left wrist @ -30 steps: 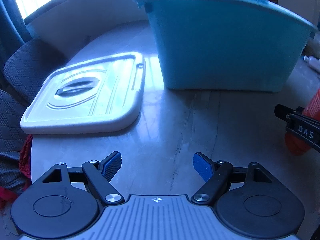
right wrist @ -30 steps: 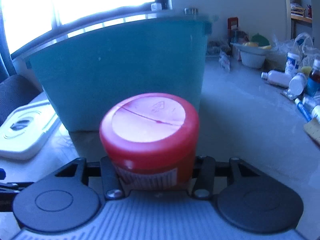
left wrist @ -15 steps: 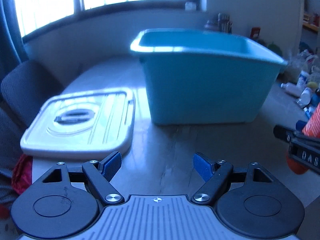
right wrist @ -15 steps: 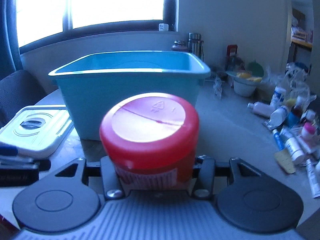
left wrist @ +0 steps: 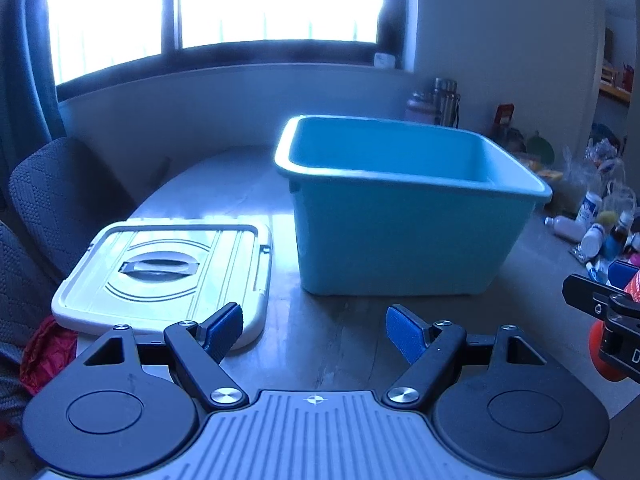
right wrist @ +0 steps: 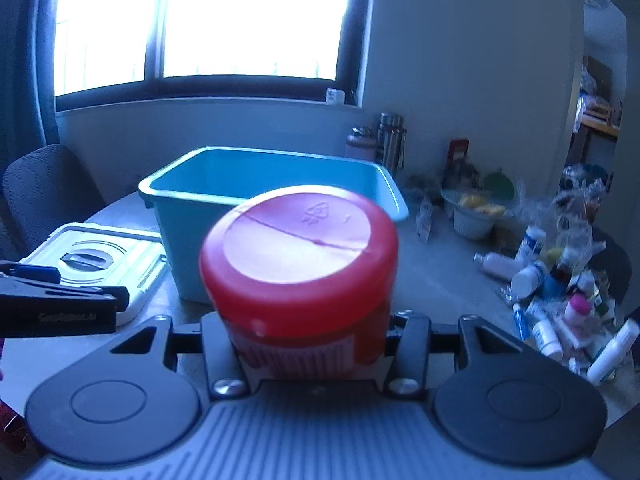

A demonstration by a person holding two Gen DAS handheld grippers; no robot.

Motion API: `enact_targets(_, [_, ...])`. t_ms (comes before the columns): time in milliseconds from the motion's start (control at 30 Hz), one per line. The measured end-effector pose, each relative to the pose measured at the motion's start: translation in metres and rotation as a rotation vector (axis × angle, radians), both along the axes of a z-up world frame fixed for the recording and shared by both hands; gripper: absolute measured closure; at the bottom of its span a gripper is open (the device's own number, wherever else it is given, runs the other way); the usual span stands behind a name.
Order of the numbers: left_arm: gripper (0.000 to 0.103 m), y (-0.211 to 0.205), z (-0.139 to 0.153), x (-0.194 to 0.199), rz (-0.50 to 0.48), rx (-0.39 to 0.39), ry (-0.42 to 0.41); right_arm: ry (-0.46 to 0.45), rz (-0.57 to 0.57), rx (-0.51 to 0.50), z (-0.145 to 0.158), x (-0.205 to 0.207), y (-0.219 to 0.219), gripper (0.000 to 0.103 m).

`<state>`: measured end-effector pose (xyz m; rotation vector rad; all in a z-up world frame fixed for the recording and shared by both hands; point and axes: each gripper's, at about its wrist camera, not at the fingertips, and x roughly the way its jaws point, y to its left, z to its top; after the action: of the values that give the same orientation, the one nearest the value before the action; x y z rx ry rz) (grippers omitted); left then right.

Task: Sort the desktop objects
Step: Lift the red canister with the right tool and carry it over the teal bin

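My right gripper [right wrist: 312, 320] is shut on a red-lidded jar [right wrist: 300, 264], held above the table in front of the teal bin [right wrist: 272, 184]; the jar hides its fingertips. In the left wrist view the right gripper with the jar [left wrist: 608, 336] shows at the right edge. My left gripper [left wrist: 314, 330] is open and empty, its blue pads [left wrist: 404, 332] wide apart above the table, short of the open teal bin [left wrist: 400, 216]. The bin's floor is hidden by its walls.
A white bin lid [left wrist: 164, 268] lies flat left of the bin. A heap of bottles and tubes [right wrist: 560, 288] covers the table's right side. A white bowl [right wrist: 472, 216] and flasks [right wrist: 392, 136] stand behind. Grey chairs [left wrist: 52, 200] stand at left.
Both grippers have risen and pulled back from the bin; its open top now shows. The right gripper still holds the jar; the left stays open.
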<state>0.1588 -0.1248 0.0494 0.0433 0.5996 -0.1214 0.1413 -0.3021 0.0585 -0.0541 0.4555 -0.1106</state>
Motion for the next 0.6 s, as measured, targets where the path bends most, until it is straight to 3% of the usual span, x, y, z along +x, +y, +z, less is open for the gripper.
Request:
enact_targets(267, [0.022, 0.003, 0.020, 0.008, 0.011, 0.027, -0.010, -0.017, 0.025, 0.006, 0.017, 0.013, 0.003, 0.053])
enact_targets(600, [0.022, 0.017, 0.049, 0.038, 0.038, 0.003, -0.033, -0.060, 0.039, -0.017, 0.039, 0.039, 0.008, 0.053])
